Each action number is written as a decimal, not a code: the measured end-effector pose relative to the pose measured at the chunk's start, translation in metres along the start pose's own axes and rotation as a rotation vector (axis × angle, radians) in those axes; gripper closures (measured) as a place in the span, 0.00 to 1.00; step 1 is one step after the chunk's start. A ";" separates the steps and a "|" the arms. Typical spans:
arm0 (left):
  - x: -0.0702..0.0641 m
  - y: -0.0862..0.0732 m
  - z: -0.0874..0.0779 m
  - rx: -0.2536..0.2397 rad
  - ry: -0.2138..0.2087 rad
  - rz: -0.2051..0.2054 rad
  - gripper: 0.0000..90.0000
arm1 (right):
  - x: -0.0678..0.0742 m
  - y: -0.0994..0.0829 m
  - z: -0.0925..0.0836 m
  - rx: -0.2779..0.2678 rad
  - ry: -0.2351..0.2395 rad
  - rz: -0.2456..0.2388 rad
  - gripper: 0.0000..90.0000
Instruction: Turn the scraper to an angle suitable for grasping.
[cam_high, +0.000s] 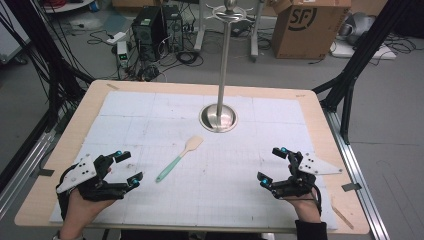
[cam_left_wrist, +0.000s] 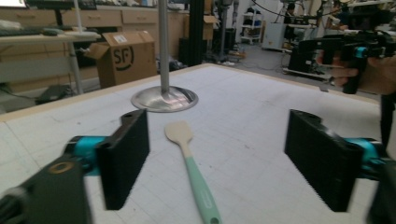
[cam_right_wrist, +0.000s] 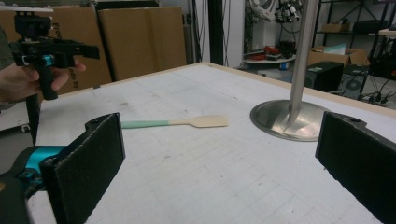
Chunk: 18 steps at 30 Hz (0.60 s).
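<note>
High view: your left gripper and right gripper hover near the table's front corners, jaws spread, empty. The spatula lies mid-table, nearer the left gripper.

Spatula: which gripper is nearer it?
The left gripper: the spatula lies just off its open jaws, while the right gripper is farther across the mat.

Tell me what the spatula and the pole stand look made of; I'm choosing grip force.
The spatula has a pale beige matte blade, probably wood, possibly silicone, and a mint-green smooth handle that looks like silicone or plastic. The pole stand looks like polished steel: silver, with reflections on its round base.
</note>
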<state>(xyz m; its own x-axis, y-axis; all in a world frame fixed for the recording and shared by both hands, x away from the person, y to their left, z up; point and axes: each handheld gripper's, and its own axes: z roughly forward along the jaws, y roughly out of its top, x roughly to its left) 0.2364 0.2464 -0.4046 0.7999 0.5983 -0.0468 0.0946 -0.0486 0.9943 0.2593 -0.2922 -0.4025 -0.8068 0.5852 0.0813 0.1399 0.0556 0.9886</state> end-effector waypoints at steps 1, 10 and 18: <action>0.000 0.000 0.000 0.000 0.000 0.000 0.34 | 0.000 0.000 0.001 0.000 0.003 -0.003 0.00; -0.008 0.002 0.003 0.072 0.044 0.003 0.89 | -0.001 0.000 0.004 -0.002 0.017 -0.003 0.00; -0.013 0.001 0.017 0.104 0.013 -0.003 1.00 | 0.001 0.000 0.004 0.002 0.016 0.000 0.00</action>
<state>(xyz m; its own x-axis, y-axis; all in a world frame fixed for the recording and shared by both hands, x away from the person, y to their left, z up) 0.2361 0.2246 -0.4045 0.7915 0.6092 -0.0483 0.1591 -0.1292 0.9788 0.2610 -0.2880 -0.4028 -0.8158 0.5724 0.0833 0.1411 0.0573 0.9883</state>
